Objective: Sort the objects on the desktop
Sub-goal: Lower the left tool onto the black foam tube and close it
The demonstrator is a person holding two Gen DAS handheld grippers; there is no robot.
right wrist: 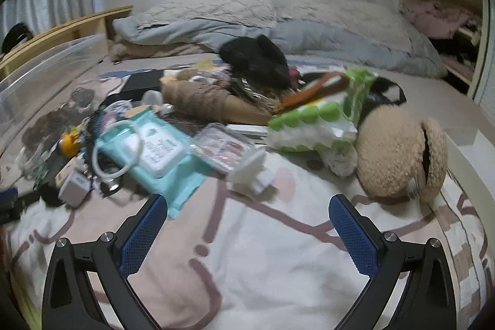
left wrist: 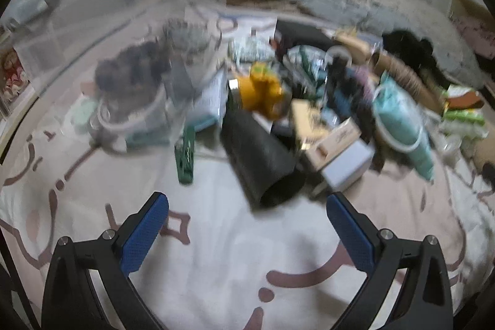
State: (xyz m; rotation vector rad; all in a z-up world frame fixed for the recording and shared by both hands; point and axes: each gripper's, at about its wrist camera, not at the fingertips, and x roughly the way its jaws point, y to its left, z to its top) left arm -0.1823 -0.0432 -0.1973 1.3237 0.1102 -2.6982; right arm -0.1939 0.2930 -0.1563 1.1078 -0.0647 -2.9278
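Both grippers hover over a bed covered by a pink-and-white patterned blanket; the clutter to be sorted lies in a heap across the middle of the bed, ahead of both.

Left gripper: jaws wide, nothing between them; blue pads bare. Just ahead of it lies a black tube on its side, open end toward the camera; a green clip-like piece stands just left of the tube; a white box and a small cardboard box lie to the tube's right, touching each other. Behind the tube sits a yellow toy. A clear plastic bin rises on the left, with dark items inside; details are blurred. A teal wipes pack lies to the right, with a white ring around or on it; I cannot tell which.

Right gripper: jaws wide, holding nothing. The teal wipes pack lies just ahead and left of it; a small white plug-like item sits on the blanket straight ahead. A tan fuzzy pouch stands to the right, its slit open; a green-and-white pack lies beside it; a black furry item tops the heap. Grey pillows lie at the far end of the bed.
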